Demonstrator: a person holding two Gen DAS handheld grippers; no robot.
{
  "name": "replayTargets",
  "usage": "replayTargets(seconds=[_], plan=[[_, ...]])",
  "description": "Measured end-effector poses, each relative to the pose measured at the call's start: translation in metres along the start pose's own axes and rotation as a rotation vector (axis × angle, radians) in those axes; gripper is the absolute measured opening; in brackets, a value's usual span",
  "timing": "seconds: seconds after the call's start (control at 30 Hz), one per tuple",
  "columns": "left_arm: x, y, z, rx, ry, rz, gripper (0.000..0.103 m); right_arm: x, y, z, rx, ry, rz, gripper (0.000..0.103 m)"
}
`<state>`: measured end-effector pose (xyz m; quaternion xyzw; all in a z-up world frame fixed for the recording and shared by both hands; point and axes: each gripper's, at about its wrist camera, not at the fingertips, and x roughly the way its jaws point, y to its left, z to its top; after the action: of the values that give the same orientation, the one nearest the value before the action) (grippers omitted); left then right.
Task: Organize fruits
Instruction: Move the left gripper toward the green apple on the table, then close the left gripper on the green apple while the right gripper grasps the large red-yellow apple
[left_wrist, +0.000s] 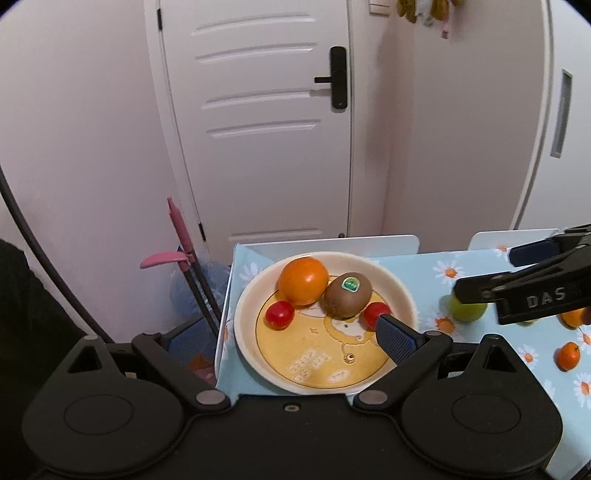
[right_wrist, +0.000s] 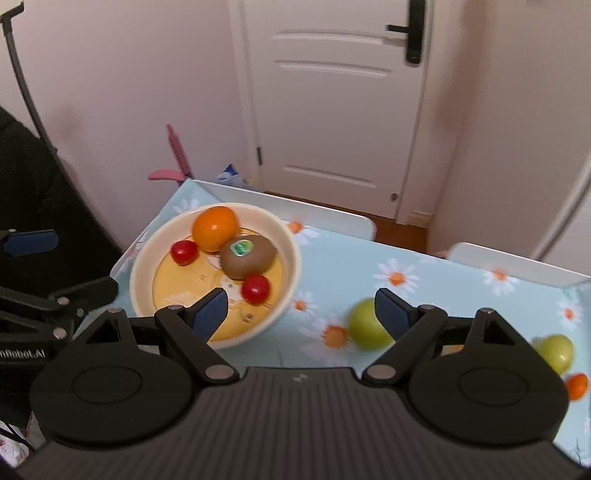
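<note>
Black ribbed hand-held gripper (right_wrist: 299, 314) above round glossy bowl (right_wrist: 291, 254)

a cream bowl (right_wrist: 291, 254) with a yellow cartoon base holds an orange (right_wrist: 215, 228), a brown kiwi (right_wrist: 248, 257) with a green sticker and two red tomatoes (right_wrist: 256, 288). the tablecloth (right_wrist: 424, 295) is pale blue with white daisies.

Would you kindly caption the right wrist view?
Open right gripper above bowl holding orange, kiwi, two tomatoes.
</note>
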<state>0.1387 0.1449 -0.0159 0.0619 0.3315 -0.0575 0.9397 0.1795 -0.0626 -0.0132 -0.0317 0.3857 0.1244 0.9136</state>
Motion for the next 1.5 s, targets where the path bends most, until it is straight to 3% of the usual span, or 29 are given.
replayTargets(seconds=[0.3, 0.67, 0.93, 1.2, 1.3, 1.5], plan=[[-0.018, -0.039, 0.003, 0.02, -0.021, -0.014, 0.099, -0.04, -0.052, -0.026, 0.041, -0.018, -0.037, 0.102], [-0.016, -0.126, 0.012, 0.017, -0.012, -0.013, 0.101, -0.051, -0.138, -0.051, 0.03, 0.016, 0.037, 0.103], [0.029, -0.174, 0.012, 0.024, 0.029, 0.015, 0.101, -0.025, -0.18, -0.065, -0.072, 0.042, 0.103, 0.103], [0.081, -0.202, 0.008, 0.047, 0.064, -0.001, 0.1, 0.001, -0.196, -0.074, -0.134, 0.059, 0.179, 0.103], [0.101, -0.211, 0.007, 0.058, 0.075, 0.006, 0.097, 0.013, -0.199, -0.076, -0.128, 0.071, 0.189, 0.103], [0.133, -0.222, 0.005, 0.081, 0.105, 0.002, 0.081, 0.03, -0.204, -0.078, -0.12, 0.085, 0.209, 0.103]])
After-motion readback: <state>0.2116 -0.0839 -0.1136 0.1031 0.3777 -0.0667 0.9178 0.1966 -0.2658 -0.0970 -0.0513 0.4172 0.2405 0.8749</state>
